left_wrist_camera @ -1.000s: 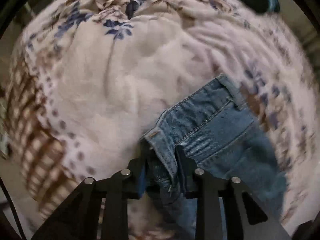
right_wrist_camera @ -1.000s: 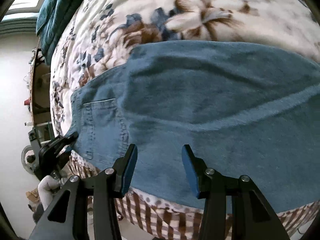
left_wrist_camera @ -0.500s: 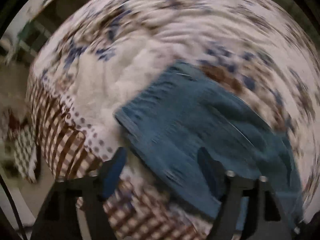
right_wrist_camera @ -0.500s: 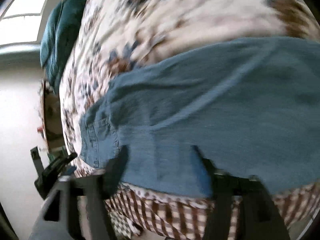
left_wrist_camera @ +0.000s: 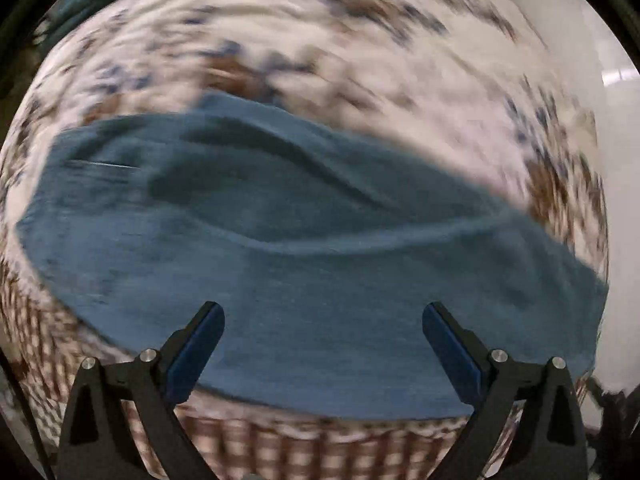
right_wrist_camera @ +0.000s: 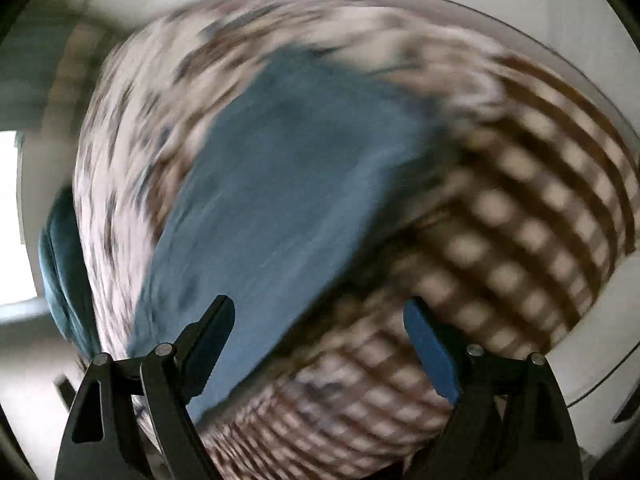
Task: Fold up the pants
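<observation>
The blue denim pants [left_wrist_camera: 304,248] lay spread flat on the bed's floral bedspread [left_wrist_camera: 320,40], close to the bed edge where the brown checked border [right_wrist_camera: 520,208] hung down. The left gripper [left_wrist_camera: 323,320] hovered above the pants, its fingers [left_wrist_camera: 200,344] opening wide with only flat cloth far beneath them, nothing pinched. The right gripper [right_wrist_camera: 319,316] was likewise opening and empty, over the pants' end nearest the bed edge. Denim like this probably handled as heavy, limp yet fairly firm cloth, not slippery or fragile. The best holds seemed the thick hems or waistband corners, pinching both layers together.
</observation>
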